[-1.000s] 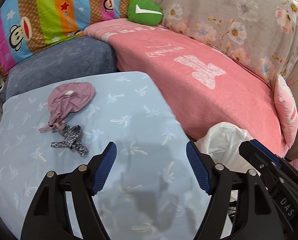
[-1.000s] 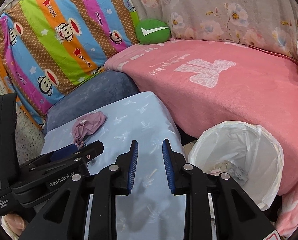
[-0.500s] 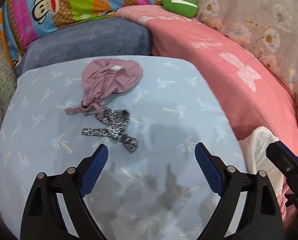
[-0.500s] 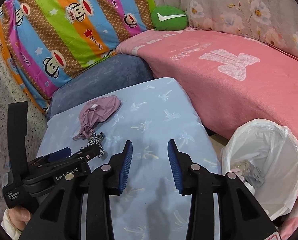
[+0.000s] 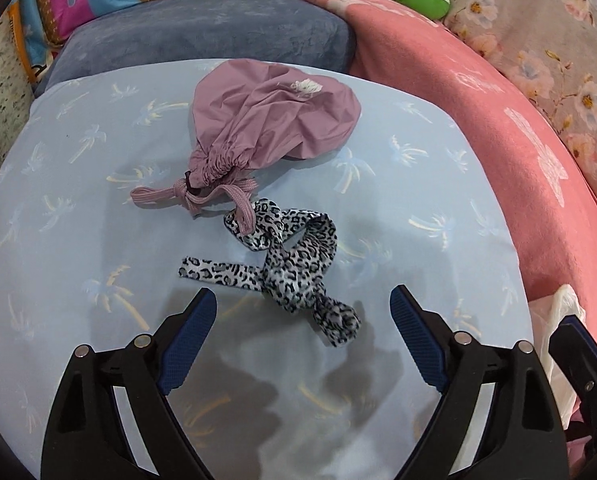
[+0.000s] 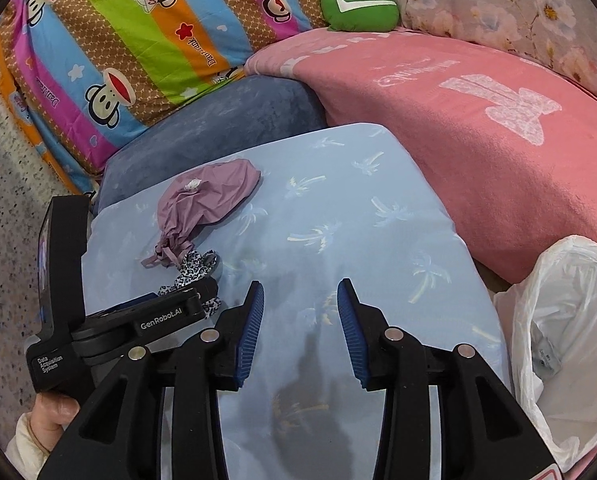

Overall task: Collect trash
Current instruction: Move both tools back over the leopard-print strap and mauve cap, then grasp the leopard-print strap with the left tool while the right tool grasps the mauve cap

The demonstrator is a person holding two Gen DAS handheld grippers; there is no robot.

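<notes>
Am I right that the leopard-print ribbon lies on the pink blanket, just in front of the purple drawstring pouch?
Not quite: the leopard-print ribbon lies on the light blue palm-print cushion, not the pink blanket. It does lie just in front of the purple drawstring pouch, as the left wrist view shows.

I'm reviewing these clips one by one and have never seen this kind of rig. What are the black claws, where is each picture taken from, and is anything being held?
There is no robot here: a person holds a two-finger gripper in each hand, and each picture comes from a camera looking along those fingers. The left gripper hangs wide open over a leopard-print strip beside a mauve drawstring pouch on the blue palm-print cover. The right gripper is open and empty; its jaws have just been opening. A white-lined bin stands to the right. Nothing is held yet.
</notes>
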